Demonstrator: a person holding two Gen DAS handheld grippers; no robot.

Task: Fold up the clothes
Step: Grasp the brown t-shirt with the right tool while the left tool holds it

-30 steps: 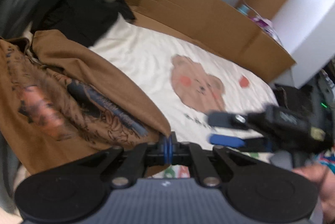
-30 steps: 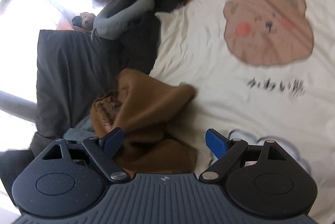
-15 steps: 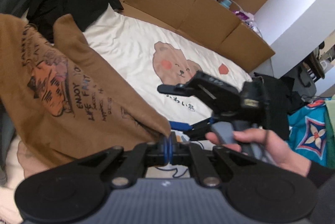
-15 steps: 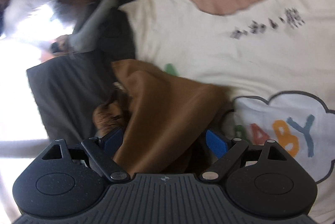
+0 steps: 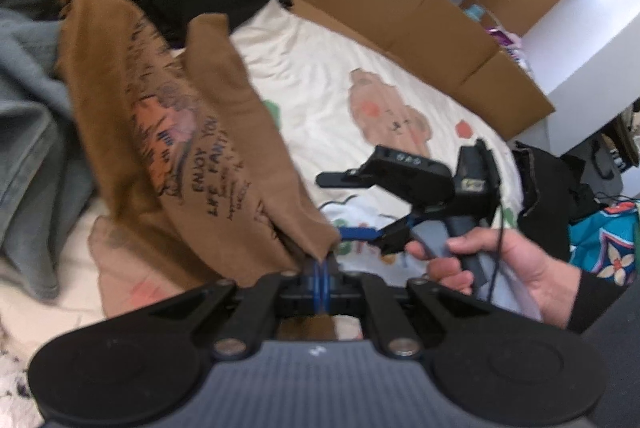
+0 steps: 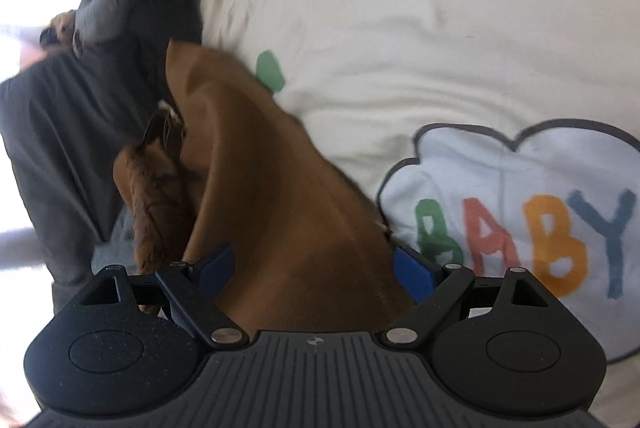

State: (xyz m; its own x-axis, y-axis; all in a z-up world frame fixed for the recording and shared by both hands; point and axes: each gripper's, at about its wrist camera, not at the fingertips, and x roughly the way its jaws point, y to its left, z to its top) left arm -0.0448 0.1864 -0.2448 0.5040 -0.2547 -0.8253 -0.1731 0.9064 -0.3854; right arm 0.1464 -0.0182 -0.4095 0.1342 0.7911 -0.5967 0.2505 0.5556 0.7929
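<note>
A brown T-shirt (image 5: 188, 132) with a printed picture and dark lettering hangs lifted over the cream bed sheet (image 5: 320, 84). My left gripper (image 5: 320, 268) is shut on a corner of its hem. In the left wrist view a hand (image 5: 500, 268) holds my right gripper (image 5: 348, 208) just to the right of that corner, jaws wide apart. In the right wrist view the brown T-shirt (image 6: 288, 212) fills the gap between the two blue pads of the right gripper (image 6: 312, 268). The pads stand apart from the cloth and do not press it.
The sheet (image 6: 400, 48) bears a bear picture (image 5: 388, 116) and a cloud with "BABY" (image 6: 520, 220). Grey and black garments (image 5: 36, 76) are piled at the left. Flattened cardboard (image 5: 400, 12) lines the bed's far side. More dark clothes (image 5: 552, 184) lie at the right.
The left gripper has pulled the shirt's corner up and sideways, so the printed side now hangs spread. The right gripper has sunk toward the held corner, and brown cloth now lies between its open pads.
</note>
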